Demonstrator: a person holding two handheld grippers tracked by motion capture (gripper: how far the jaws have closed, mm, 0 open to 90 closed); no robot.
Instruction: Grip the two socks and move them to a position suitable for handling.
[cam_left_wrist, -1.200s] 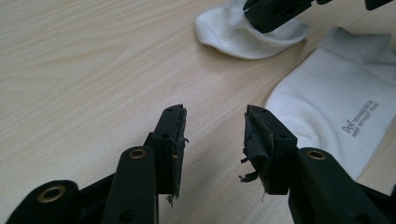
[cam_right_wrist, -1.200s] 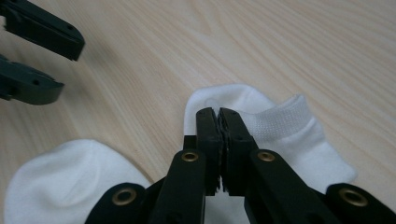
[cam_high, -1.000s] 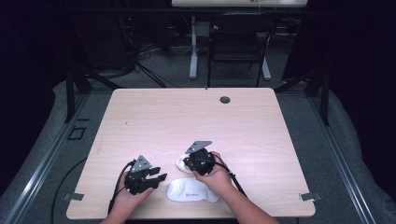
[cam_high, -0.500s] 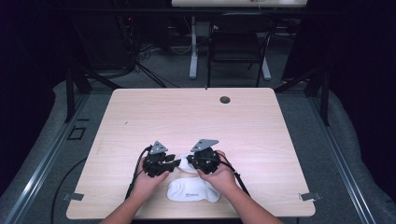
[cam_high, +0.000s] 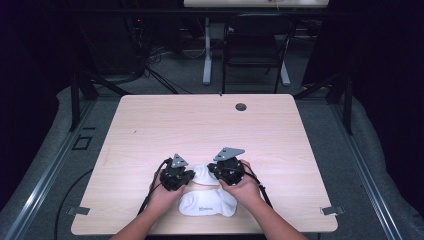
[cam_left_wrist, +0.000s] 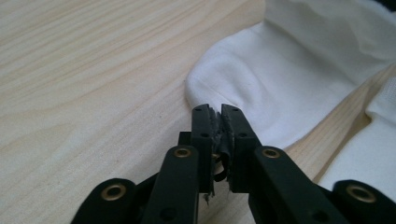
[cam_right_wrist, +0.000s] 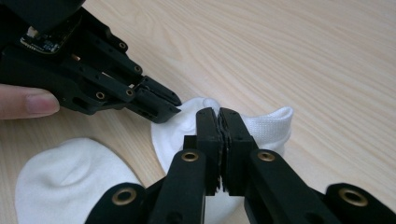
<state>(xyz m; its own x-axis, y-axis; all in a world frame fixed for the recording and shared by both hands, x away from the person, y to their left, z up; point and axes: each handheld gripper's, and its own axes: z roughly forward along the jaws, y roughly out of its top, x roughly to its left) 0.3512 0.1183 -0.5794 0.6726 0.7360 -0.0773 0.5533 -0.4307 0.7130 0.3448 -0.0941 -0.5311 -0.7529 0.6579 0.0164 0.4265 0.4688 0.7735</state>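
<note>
Left gripper (cam_high: 186, 176) sits at the near-left edge of the upper white sock (cam_high: 206, 175), jaws just closed down; in the left gripper view (cam_left_wrist: 219, 114) the tips are pinched together on the sock's folded edge (cam_left_wrist: 280, 84), so likely gripping that hem, though only a thin bit of fabric is between them. Right gripper (cam_high: 216, 172) is just across from it, jaws clamped together on the same sock; the right gripper view (cam_right_wrist: 218, 116) has white knit bunched around and under the tips (cam_right_wrist: 268, 126), with the left gripper's jaws touching the sock just left of it. A second sock (cam_high: 207, 204) lies flat on the desk (cam_high: 150, 125), nearer the person than both jaws, between the two hands. Step in hand, as I read it: both grippers taking hold of one sock at two points, probably to lift, spread or pair it with the other. Next move calls for both grips to hold while the hands rise or pull apart evenly; thin hem on the left could slip out. Versus the earlier frames: left gripper has come in from farther left and closed on the sock; right gripper has shifted slightly, its jaws shut as before; the nearer sock has not moved.
</note>
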